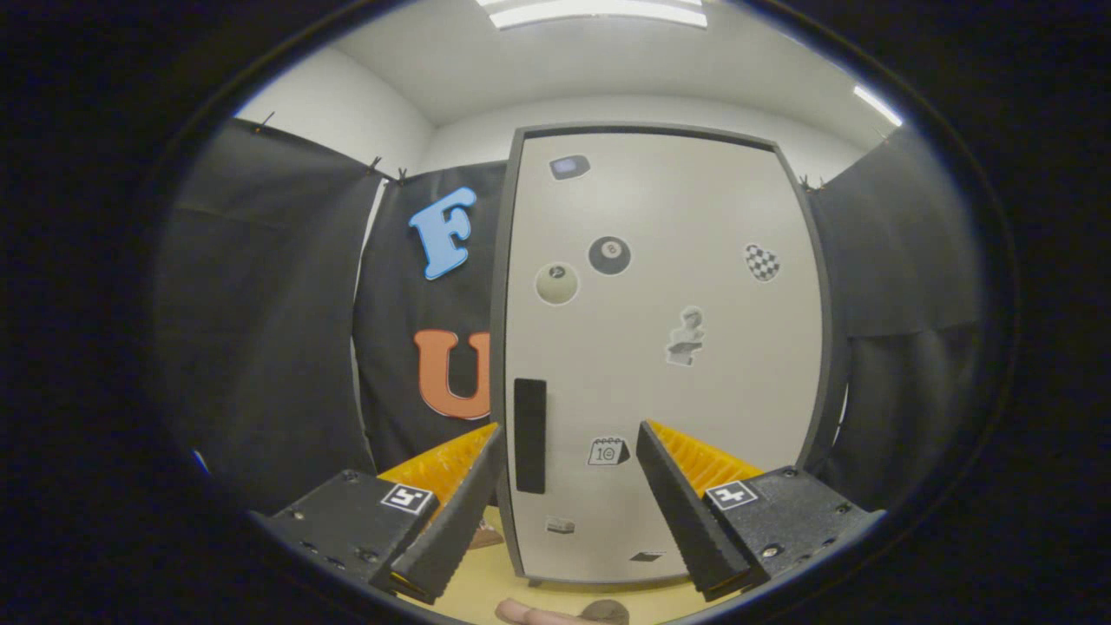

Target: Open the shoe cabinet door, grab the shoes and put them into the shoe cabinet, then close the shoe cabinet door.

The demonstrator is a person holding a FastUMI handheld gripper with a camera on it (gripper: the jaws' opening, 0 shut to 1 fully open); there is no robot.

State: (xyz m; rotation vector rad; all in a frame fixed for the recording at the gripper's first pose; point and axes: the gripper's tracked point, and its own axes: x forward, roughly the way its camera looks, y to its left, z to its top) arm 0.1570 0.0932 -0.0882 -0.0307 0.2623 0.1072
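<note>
**Pale door, dark handle: cabinet not opened yet**

Off-white panel in a dark grey frame: the shoe cabinet door [660, 347] stands shut, straight ahead of the gripper [568, 438] and beyond its fingertips. Stickers dot the face. The gripper's fingers are spread wide w/ nothing between them, not touching the door.

Handle [529, 436] = black vertical bar near the door's left edge, low down, just beside the left finger's tip in the view. Hinges prob. on the right side, though I can't see them.

Handling guess: door looks rigid, flat, smooth, so pads would slip on the bare face; the handle is the only real purchase. Pinch it across its width, mid-height, then pull in an arc. Likely light, maybe a magnet catch, so expect a small snap on release.

Something rounded, maybe a shoe [605, 611], lies on the light wood floor [486, 582] below the fingers; too cut off to be sure.
</note>
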